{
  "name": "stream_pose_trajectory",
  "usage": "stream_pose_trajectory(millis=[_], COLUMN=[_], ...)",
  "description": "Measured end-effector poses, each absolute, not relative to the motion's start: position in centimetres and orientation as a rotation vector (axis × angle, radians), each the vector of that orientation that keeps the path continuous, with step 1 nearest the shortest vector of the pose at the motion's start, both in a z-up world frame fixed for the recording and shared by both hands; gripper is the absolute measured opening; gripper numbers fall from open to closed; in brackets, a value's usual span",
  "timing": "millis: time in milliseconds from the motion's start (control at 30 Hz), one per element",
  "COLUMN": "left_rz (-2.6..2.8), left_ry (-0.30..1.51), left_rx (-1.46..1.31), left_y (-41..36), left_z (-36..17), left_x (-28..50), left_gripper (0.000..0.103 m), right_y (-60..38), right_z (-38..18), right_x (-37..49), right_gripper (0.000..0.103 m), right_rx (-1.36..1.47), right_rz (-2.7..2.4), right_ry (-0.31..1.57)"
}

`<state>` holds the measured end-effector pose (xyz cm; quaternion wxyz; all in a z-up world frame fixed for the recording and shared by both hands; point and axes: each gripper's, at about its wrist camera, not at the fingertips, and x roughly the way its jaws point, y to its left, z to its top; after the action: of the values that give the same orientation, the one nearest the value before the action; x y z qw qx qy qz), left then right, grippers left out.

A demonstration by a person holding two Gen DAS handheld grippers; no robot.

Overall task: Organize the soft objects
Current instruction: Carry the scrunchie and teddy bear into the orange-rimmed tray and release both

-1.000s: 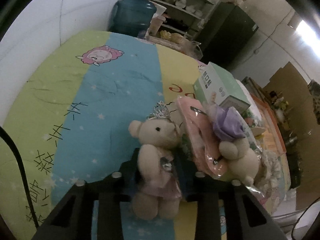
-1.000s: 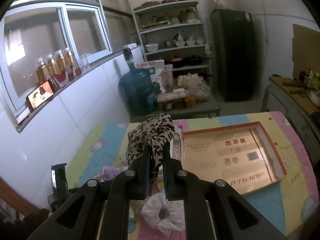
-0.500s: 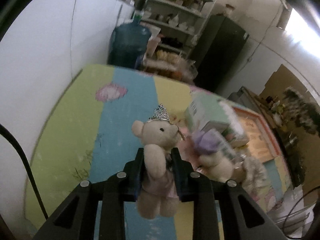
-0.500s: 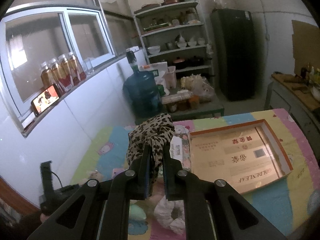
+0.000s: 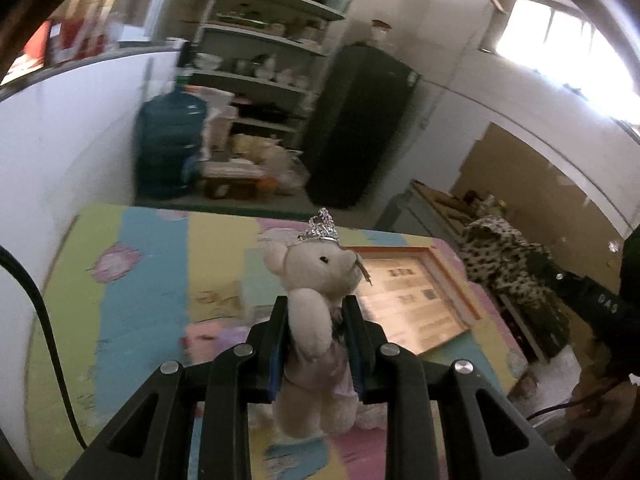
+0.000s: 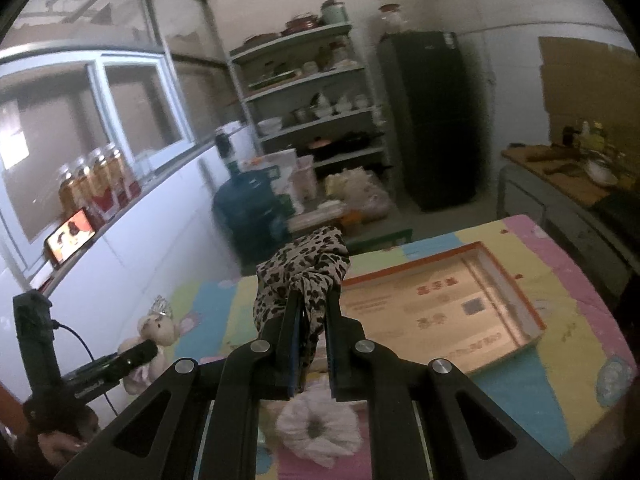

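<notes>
My left gripper [image 5: 316, 312] is shut on a cream teddy bear [image 5: 316, 292] with a silver crown and a lilac dress, held up above the pastel mat [image 5: 132, 280]. In the right wrist view that bear [image 6: 156, 330] hangs at the left in the other gripper. My right gripper [image 6: 312, 312] is shut on a leopard-print scrunchie [image 6: 304, 268], which also shows at the right of the left wrist view as the scrunchie [image 5: 496, 256]. An orange-rimmed shallow cardboard box [image 6: 516, 292] lies open on the mat, and the same box [image 5: 456, 280] sits behind the bear. A white fluffy scrunchie [image 6: 316, 428] lies on the mat under my right gripper.
A blue water jug [image 6: 248, 208], a shelf rack [image 6: 320, 92] of dishes and a dark fridge [image 6: 436, 120] stand beyond the mat's far edge. A white wall [image 5: 60, 140] runs along the left. Bottles [image 6: 96, 184] and a phone [image 6: 70, 236] stand on the window ledge.
My left gripper has lifted the teddy bear off the mat, away from the wrapped purple bear and green box, and swung toward the cardboard box. My right gripper shifted slightly with the leopard scrunchie.
</notes>
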<state>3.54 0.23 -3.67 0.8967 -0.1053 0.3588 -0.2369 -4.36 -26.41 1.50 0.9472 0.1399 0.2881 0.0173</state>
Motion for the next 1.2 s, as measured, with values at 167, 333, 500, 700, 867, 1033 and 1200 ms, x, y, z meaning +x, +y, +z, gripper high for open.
stream_pose_trajectory(millis=[167,333,500,700,867,1033,1200], left_rz=[-0.56,-0.591,-0.577,-0.54,-0.5,-0.47,-0.448], left_ry=[0.754,0.776,0.798,0.84,0.882,0.917,0.957], left_rx=[-0.188,-0.156,-0.133,-0.118,-0.123,-0.131,-0.138], left_y=[-5.6,-11.6,-16.5,-21.4,-23.5,-25.1,-26.2], left_z=[-3.6,-4.8,-6.9,-10.0,-12.6,-14.6,-16.2], left_x=[4.2,5.2,6.6,8.3,9.8,11.0,12.1], left_gripper=[0.027,0.027,0.027,0.027,0.027,0.027,0.027], right_y=[-30.1,-34.7,-38.9,-42.5,-44.7,-45.5,-46.3], right_z=[1.0,-0.9,-3.3,-6.6,-9.4,-11.7,-13.3], right_x=[-4.5,-3.5,-2.1,0.4,2.3,3.8,4.8], right_gripper=[0.011,0.011,0.011,0.012,0.012,0.012,0.013], right_rx=[0.307,0.333,0.353,0.35,0.361,0.383,0.414], right_rz=[-0.012,-0.04,-0.048,-0.03,-0.014,0.018,0.035], right_ry=[0.585,0.614,0.656,0.707,0.756,0.79,0.817])
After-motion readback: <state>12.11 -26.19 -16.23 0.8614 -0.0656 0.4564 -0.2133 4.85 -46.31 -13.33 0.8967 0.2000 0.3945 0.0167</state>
